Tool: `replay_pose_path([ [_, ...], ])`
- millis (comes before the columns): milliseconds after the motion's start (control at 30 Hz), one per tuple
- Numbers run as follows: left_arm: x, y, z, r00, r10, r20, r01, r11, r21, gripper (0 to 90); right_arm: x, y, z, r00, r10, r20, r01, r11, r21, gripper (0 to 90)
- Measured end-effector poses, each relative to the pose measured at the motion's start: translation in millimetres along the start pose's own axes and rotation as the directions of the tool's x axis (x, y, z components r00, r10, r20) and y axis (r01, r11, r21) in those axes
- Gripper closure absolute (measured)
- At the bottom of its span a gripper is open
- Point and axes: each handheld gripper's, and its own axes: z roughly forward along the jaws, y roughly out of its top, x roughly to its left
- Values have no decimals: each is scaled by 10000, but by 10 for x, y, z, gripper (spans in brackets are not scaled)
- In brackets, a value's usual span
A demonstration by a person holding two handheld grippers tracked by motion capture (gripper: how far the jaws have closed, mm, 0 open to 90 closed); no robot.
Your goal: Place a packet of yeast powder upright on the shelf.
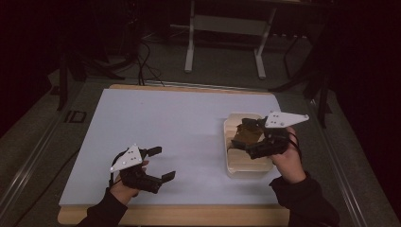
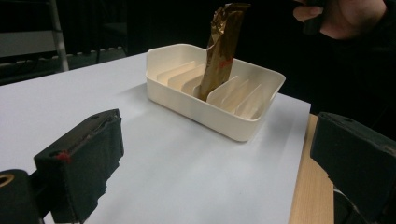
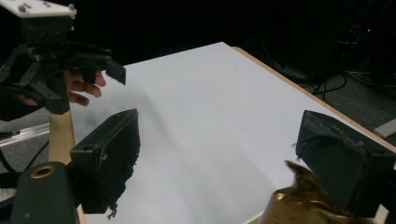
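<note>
Left gripper (image 1: 163, 164) gapes wide, nothing between its fingers. Right gripper (image 1: 239, 137) stands wide over the tray (image 2: 243, 128); the wrapper (image 2: 219, 51) touches one finger.

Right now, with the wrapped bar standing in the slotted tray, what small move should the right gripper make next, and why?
Probably lift the right gripper straight up and away. Its jaws are spread wide with the top of the gold wrapped bar loose beside one of them, and the bar already stands in a slot of the cream tray. The left gripper waits open over the white sheet.

left claw (image 1: 161, 164) agape; right claw (image 1: 242, 134) agape
</note>
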Motion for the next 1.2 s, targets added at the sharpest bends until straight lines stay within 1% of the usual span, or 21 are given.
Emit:
replay_pose_path([
  [33, 0, 1, -1, 10000, 7, -6, -7, 10000, 14, 32, 45, -29, 14, 10000, -13, -17, 13, 10000, -48, 136],
  [133, 0, 5, -7, 10000, 63, -6, -63, 10000, 8, 32, 86, -64, 26, 10000, 39, -79, -39, 10000, -38, 136],
  [167, -2, 6, -7, 10000, 64, -14, -64, 10000, -16, 32, 132, -109, 37, 9998, 85, -177, -86, 9999, -93, 136],
  [200, -3, 5, -8, 10000, 46, -8, -46, 10000, -23, 32, 132, -109, 37, 9998, 85, -177, -86, 9999, -93, 136],
  [367, -4, 3, -9, 10000, 58, 1, -58, 10000, -5, 32, 233, -232, 63, 9996, 223, -174, -225, 9997, -108, 138],
  [433, -7, 3, -9, 10000, 67, 20, -67, 10000, 14, 32, 276, -271, 72, 9998, 170, -52, -170, 9998, -51, 138],
  [567, -7, 0, -9, 10000, 66, 12, -66, 10000, 10, 32, 395, -386, 80, 9996, 277, -108, -280, 9991, -308, 139],
  [633, -7, -1, -10, 10000, 74, 4, -74, 10000, 24, 32, 416, -404, 84, 9996, 243, -150, -247, 9992, -324, 139],
  [667, -8, 0, -13, 10000, 73, 5, -73, 10000, 28, 32, 464, -428, 79, 9997, 147, -208, -151, 9997, -187, 139],
  [700, -8, 0, -13, 10000, 77, 8, -77, 10000, 25, 32, 464, -428, 79, 9997, 147, -208, -151, 9997, -187, 139],
  [733, -8, -1, -13, 10000, 87, 3, -87, 10000, 20, 32, 478, -432, 75, 9996, 87, -271, -90, 9999, -126, 139],
  [800, -6, -3, -16, 9999, 137, -11, -137, 9999, 48, 32, 516, -450, 49, 9998, -22, -195, 20, 10000, -84, 139],
  [833, -3, -5, -18, 9999, 145, -22, -145, 9999, 45, 32, 532, -466, 32, 9998, 14, -190, -16, 9999, -99, 139],
  [867, 0, -7, -20, 9999, 145, -33, -145, 9999, 57, 32, 563, -512, 2, 9996, 193, -220, -198, 9996, -215, 139],
  [933, 3, -11, -22, 9999, 129, -49, -129, 9999, 62, 32, 579, -541, -10, 9994, 263, -221, -269, 9993, -270, 139],
  [1000, 1, -10, -21, 9999, 127, -43, -127, 9999, 64, 32, 630, -631, -38, 9986, 414, -333, -424, 9987, -274, 139],
  [1033, 0, -10, -20, 9999, 136, -24, -136, 9999, 54, 32, 630, -631, -38, 9986, 414, -333, -424, 9987, -274, 139],
  [1067, -1, -9, -18, 9999, 148, -10, -148, 9999, 53, 32, 660, -675, -56, 9984, 406, -390, -411, 9991, -142, 139],
  [1100, -1, -9, -17, 9999, 154, -12, -154, 9999, 55, 32, 672, -691, -67, 9989, 344, -314, -347, 9994, -93, 139],
  [1133, -1, -9, -17, 9999, 142, -10, -142, 9999, 51, 32, 682, -707, -80, 9991, 351, -226, -353, 9993, -90, 139],
  [1200, 0, -11, -17, 9999, 129, -14, -129, 9999, 56, 32, 689, -724, -95, 9987, 430, -261, -433, 9990, -104, 139],
])
